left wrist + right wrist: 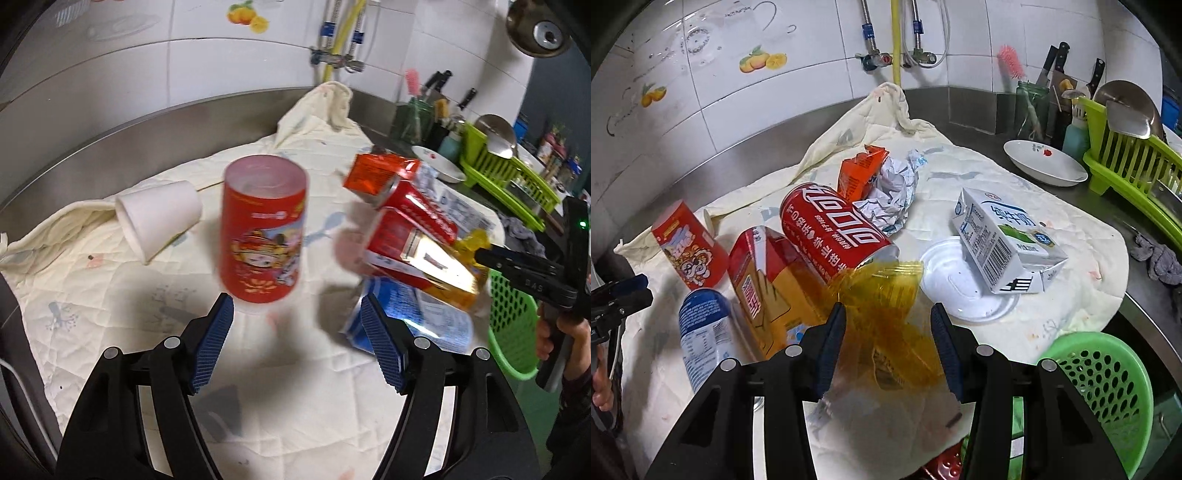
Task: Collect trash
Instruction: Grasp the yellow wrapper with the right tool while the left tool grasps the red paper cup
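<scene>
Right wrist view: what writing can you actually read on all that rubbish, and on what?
"可口可乐": red can, upside down.
"纯牛奶", seemingly: white milk carton, sideways.
Red-and-gold carton, blue can, red tube, yellow wrapper: print too blurred or small to read.

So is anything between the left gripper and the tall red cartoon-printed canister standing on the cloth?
Nothing visible. The left gripper has open jaws, nothing between them, with only bare quilted cream cloth before the tall red cartoon-printed canister. The white paper cup lies off to its left.
</scene>
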Available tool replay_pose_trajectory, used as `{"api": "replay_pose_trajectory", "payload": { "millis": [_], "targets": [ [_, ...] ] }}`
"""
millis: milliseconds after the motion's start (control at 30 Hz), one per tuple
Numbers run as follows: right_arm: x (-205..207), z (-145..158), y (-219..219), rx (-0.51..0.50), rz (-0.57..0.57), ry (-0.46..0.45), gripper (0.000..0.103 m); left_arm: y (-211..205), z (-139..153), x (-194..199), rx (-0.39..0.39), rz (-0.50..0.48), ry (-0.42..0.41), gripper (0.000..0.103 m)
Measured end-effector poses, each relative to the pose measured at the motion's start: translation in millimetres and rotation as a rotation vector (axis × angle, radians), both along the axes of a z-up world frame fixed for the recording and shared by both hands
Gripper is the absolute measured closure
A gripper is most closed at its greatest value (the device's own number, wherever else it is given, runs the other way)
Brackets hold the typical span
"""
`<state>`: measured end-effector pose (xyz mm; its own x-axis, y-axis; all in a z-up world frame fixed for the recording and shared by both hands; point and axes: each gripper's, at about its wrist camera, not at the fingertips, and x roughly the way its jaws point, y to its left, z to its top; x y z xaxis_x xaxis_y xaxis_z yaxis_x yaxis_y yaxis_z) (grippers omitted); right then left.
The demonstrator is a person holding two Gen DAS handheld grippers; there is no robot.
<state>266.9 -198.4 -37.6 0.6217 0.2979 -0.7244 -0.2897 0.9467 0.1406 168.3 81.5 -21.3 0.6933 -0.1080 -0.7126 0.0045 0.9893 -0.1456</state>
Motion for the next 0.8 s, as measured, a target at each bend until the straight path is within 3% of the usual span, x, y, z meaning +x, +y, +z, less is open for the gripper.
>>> {"api": "replay_pose_trajectory", "payload": {
  "millis": [67,100,333,500,800],
  "targets": [
    [4,-4,0,0.006,0.002,0.010,0.056,4,-3,4,0.008,0.011,0.000,0.031],
    [5,-5,1,0.007,0.001,0.013,0.057,5,-4,6,0.015,0.019,0.001,0.025],
    [9,-11,1,0.029,0.008,0.026,0.080,16,-12,25,0.034,0.052,-0.005,0.021],
    [3,-6,2,0.029,0.014,-0.004,0.082,21,-12,38,0.021,0.059,-0.026,0.013],
    [-12,11,-2,0.033,0.011,-0.054,0.082,19,-15,64,0.041,0.048,-0.055,0.012]
  ]
}}
